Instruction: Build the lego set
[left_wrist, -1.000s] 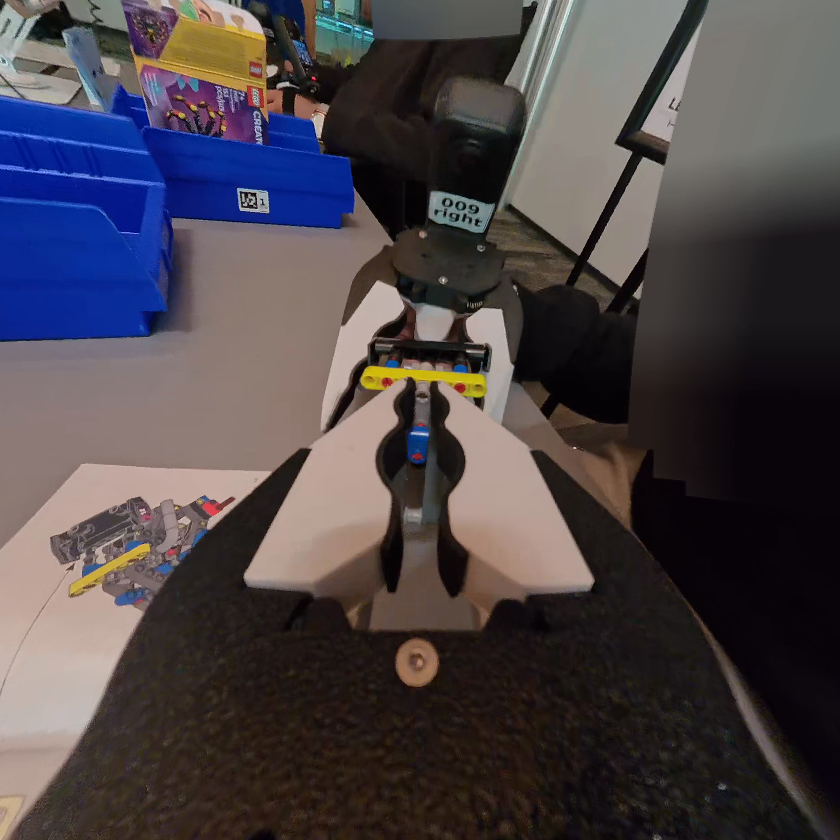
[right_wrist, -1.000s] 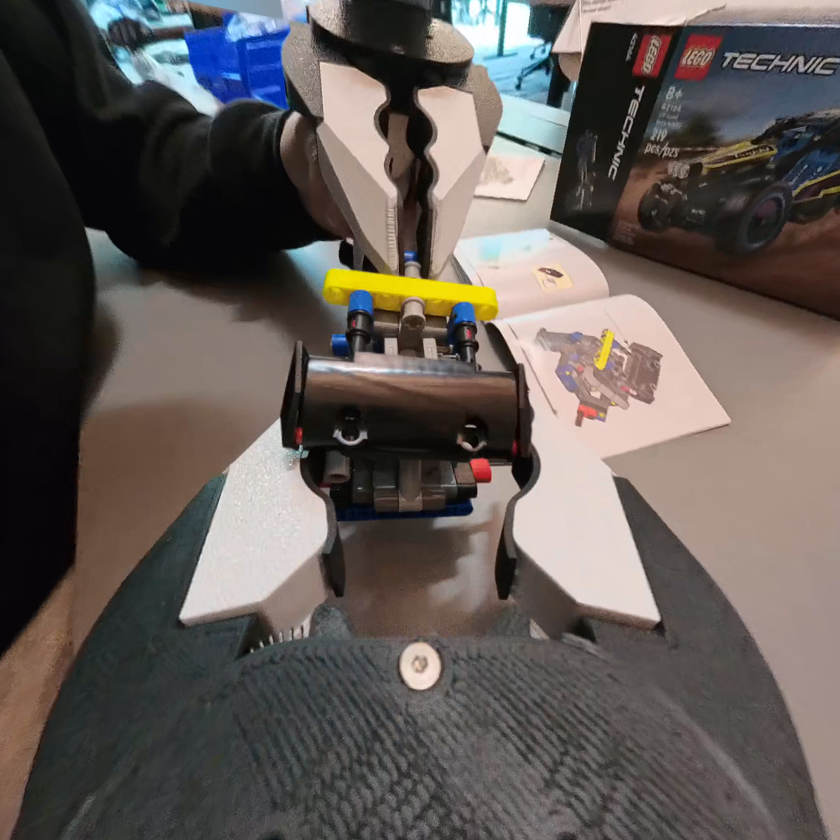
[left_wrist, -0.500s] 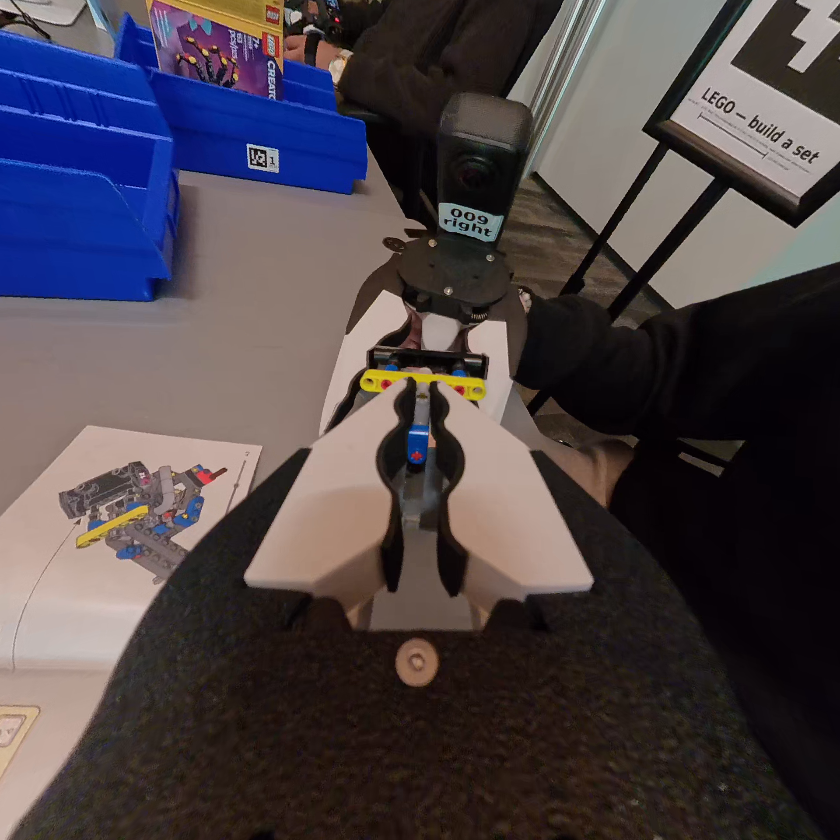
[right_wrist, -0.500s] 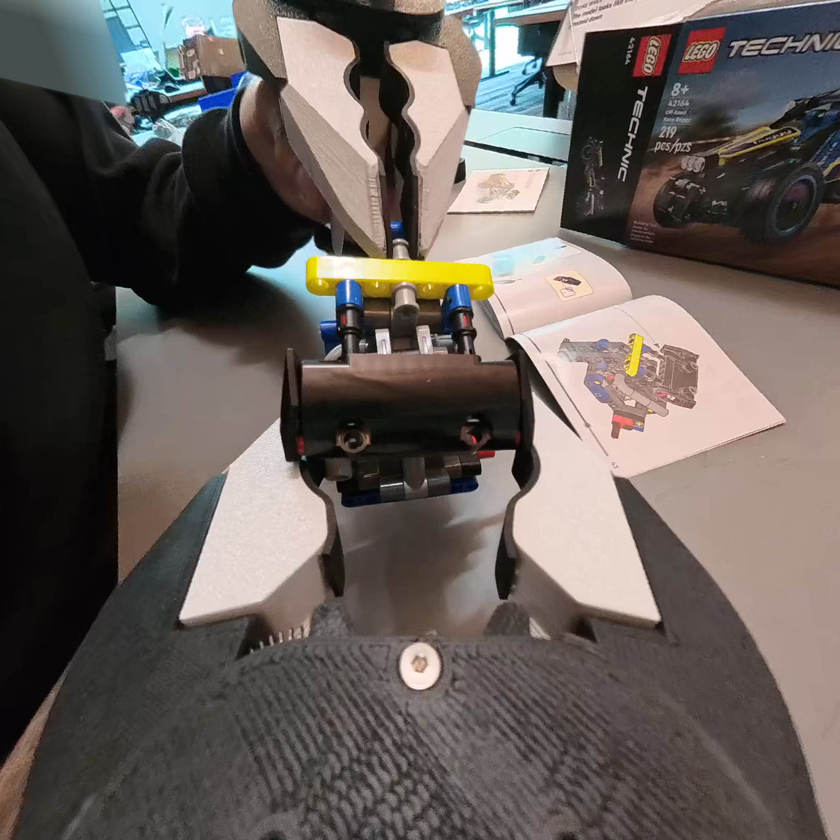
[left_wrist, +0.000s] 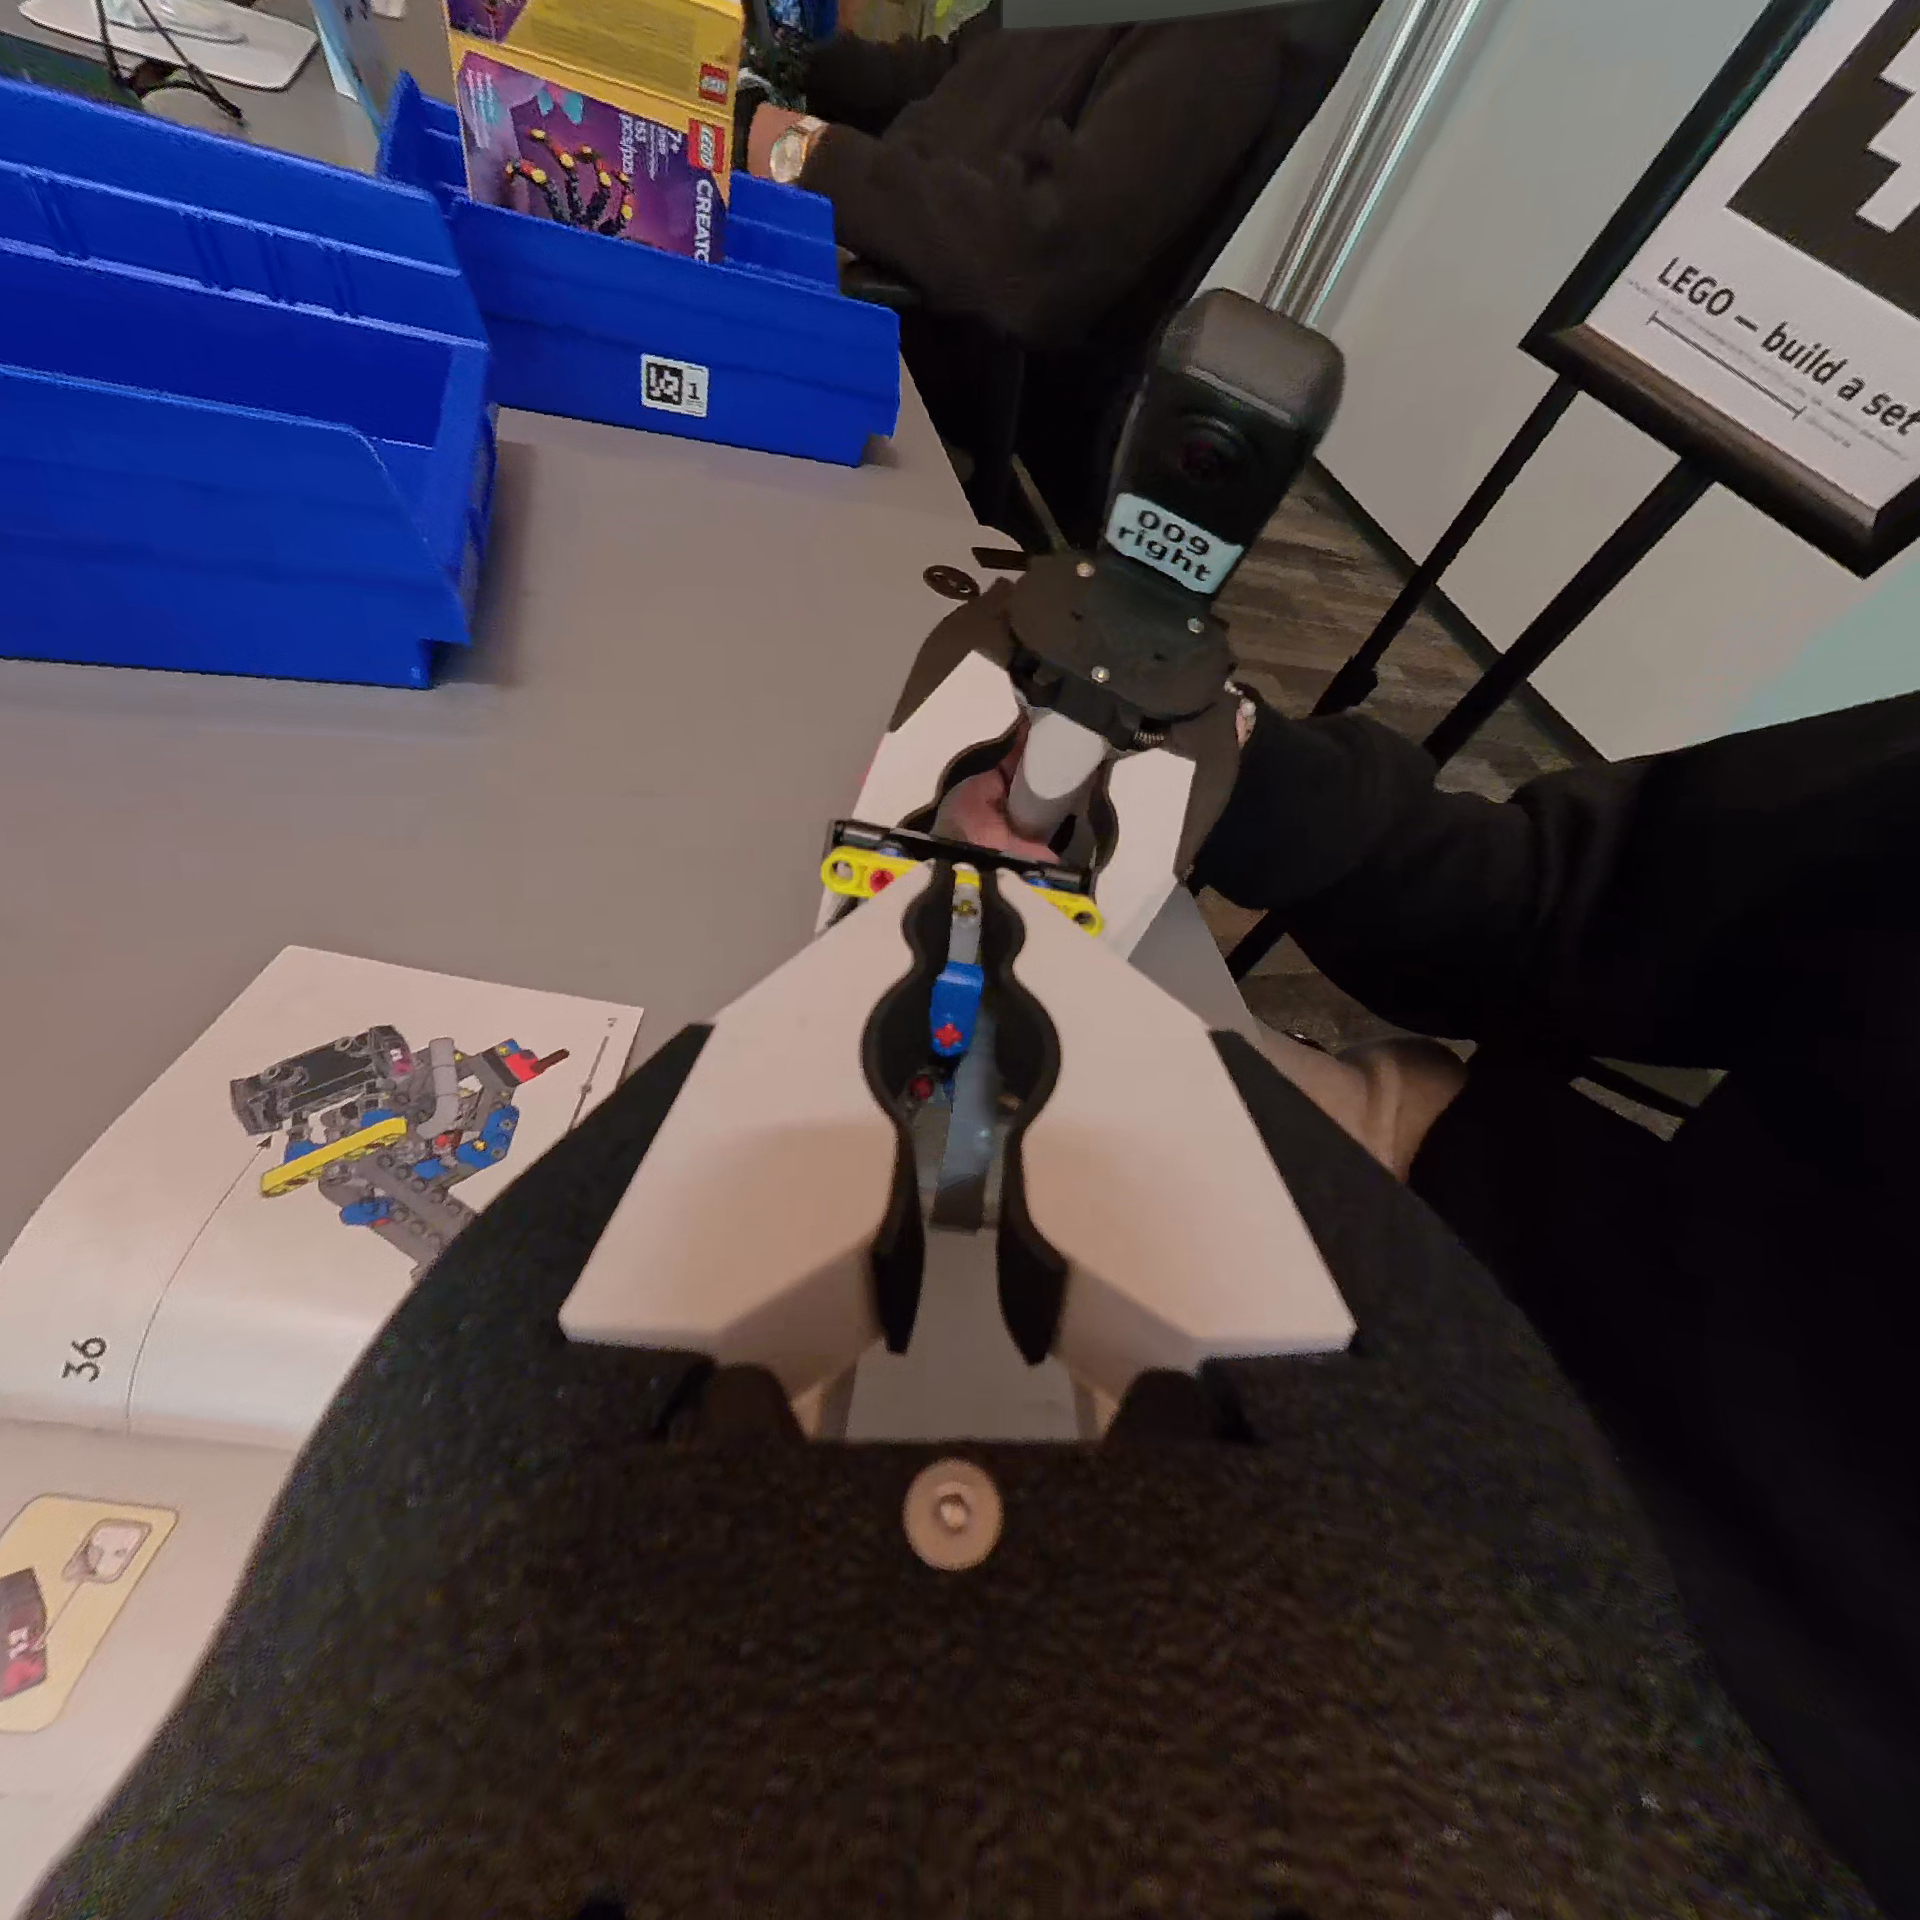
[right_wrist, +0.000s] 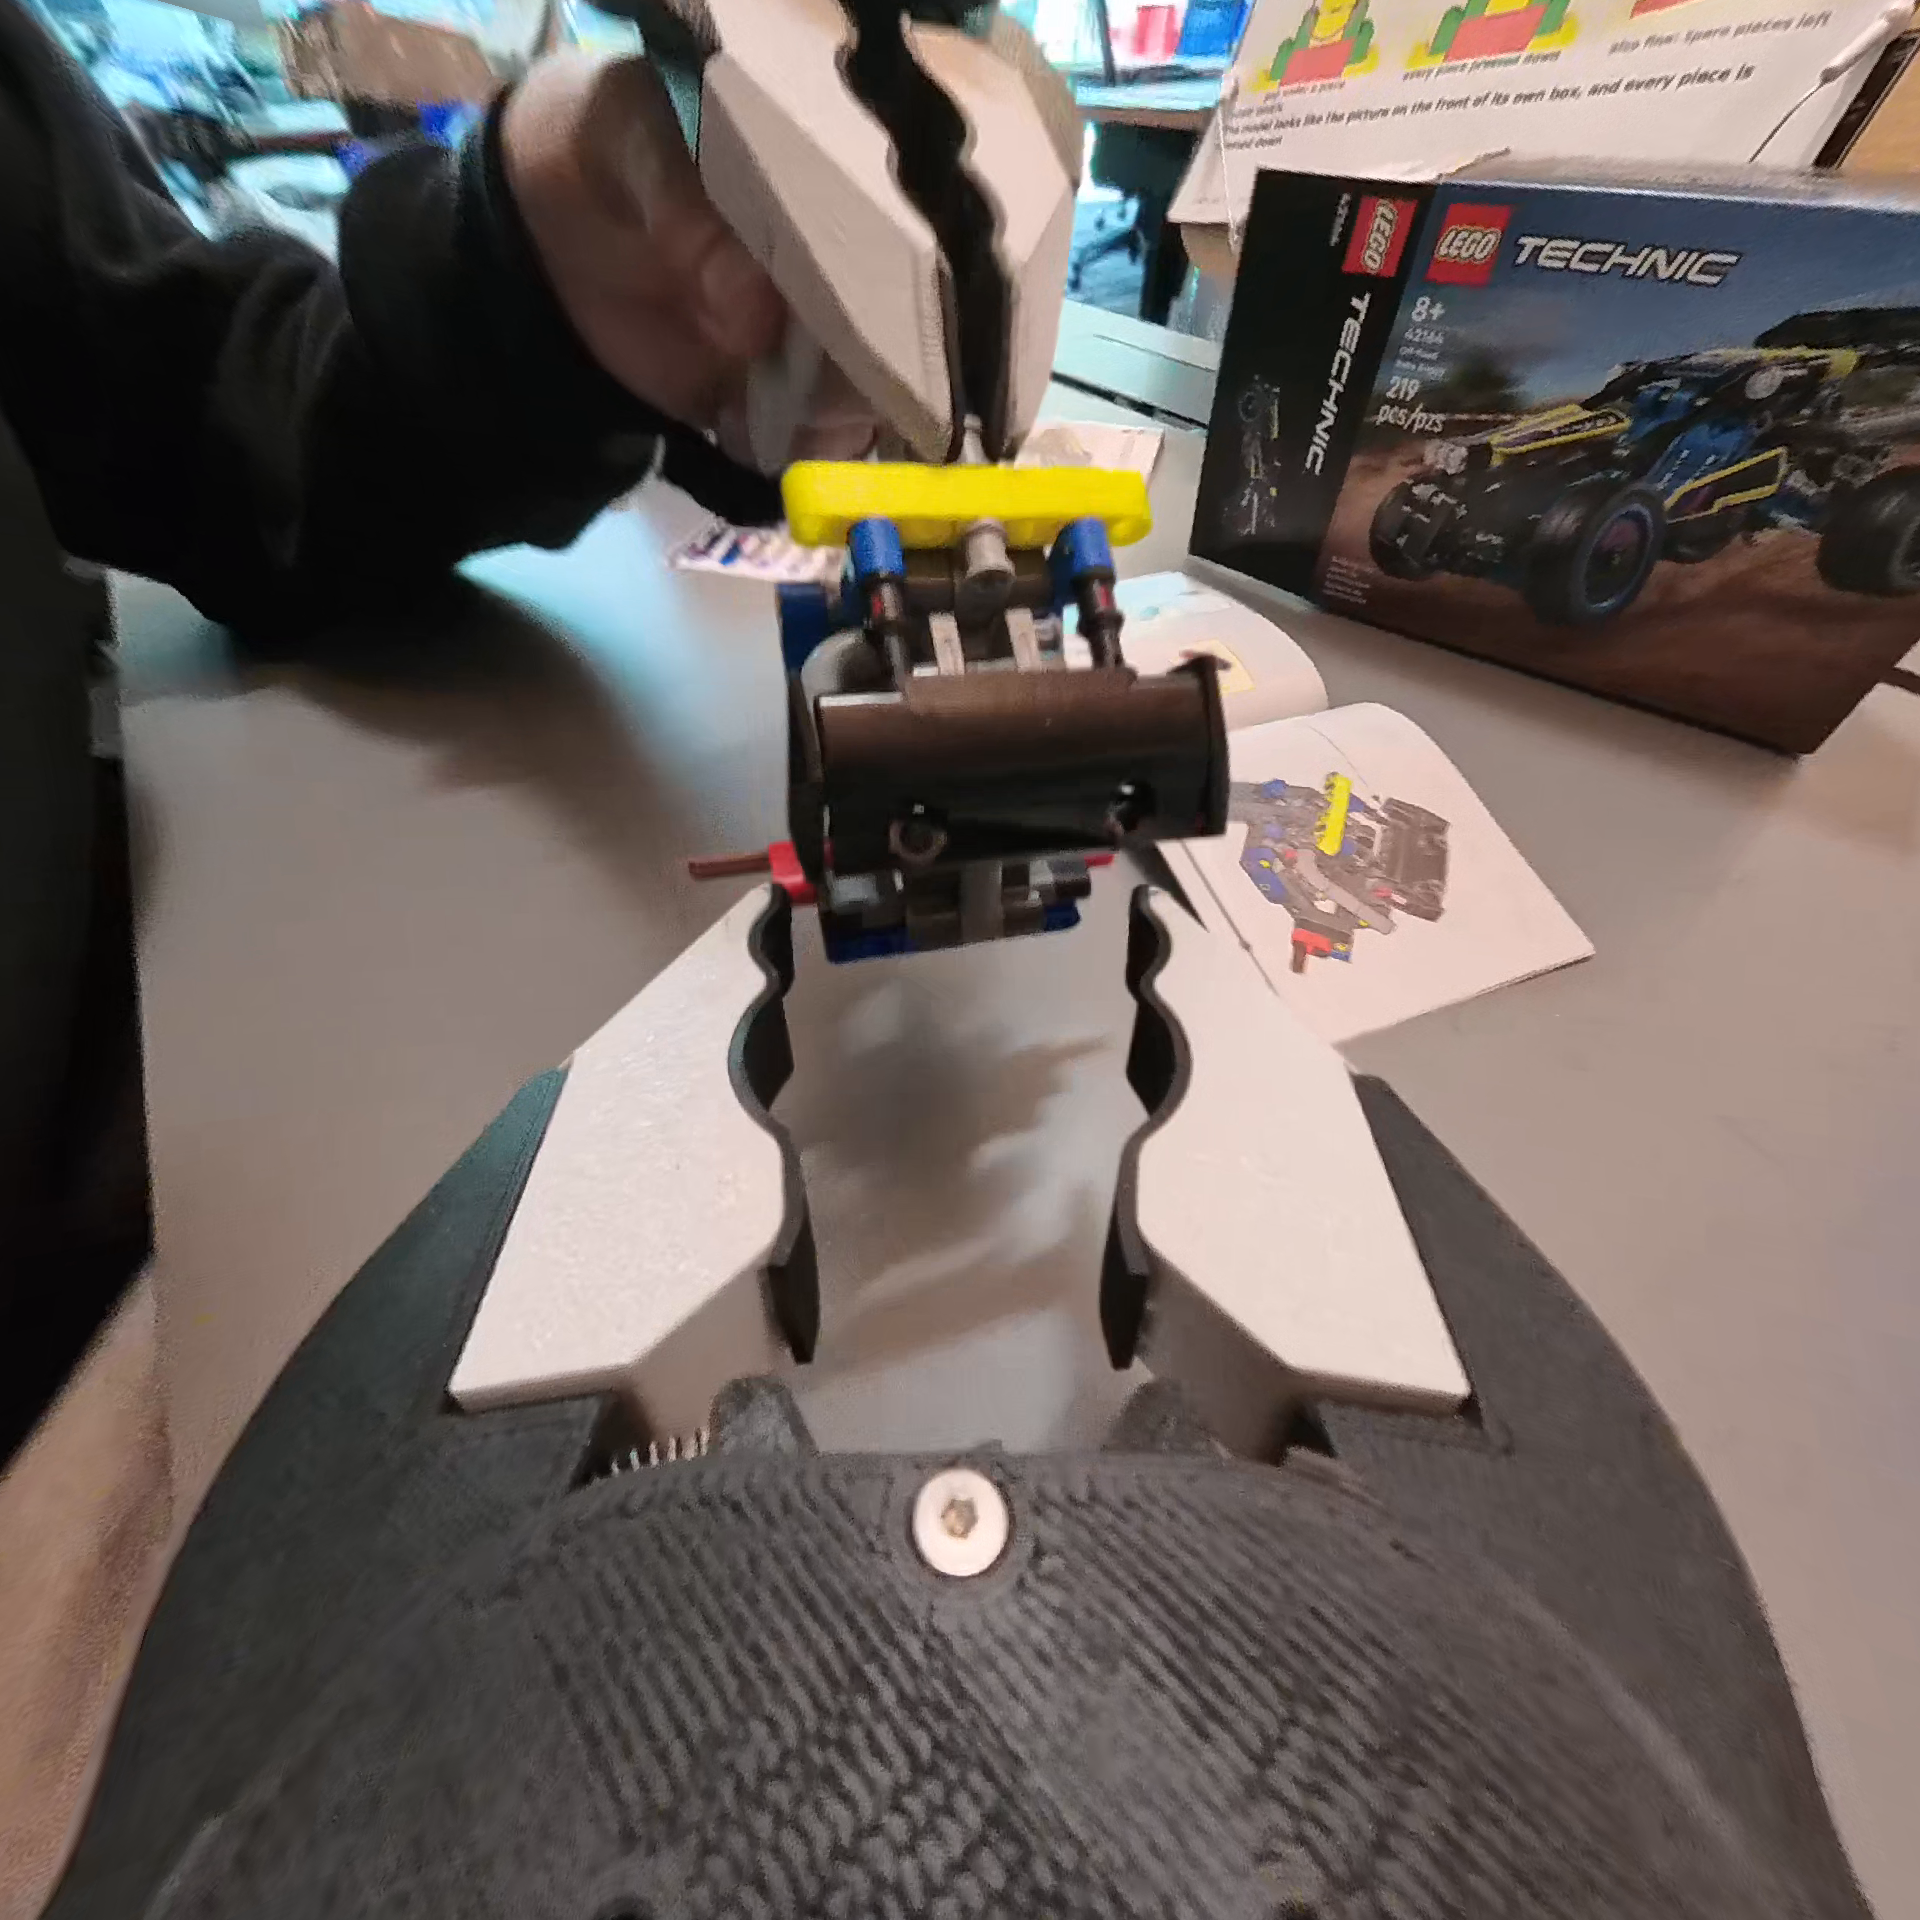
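Hiding behind the left hand-held gripper (left_wrist: 964, 904), the brick model (left_wrist: 961, 883) mostly vanishes.

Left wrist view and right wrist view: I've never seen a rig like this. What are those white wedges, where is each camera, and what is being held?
There is no robot. A person holds a hand-held gripper in each hand, and each carries a camera looking forward along its own two white fingers, so the wedges at the bottom of each picture are that gripper's fingers. The two grippers face each other, so each view also shows the other one farther off.

The left gripper is shut on a thin grey pin sticking out of a small brick model, black with a yellow beam. The right gripper is open, its fingertips beside the model's lower end but not pressing on it.

On the grey table lie an open booklet, a toy box and blue bins.
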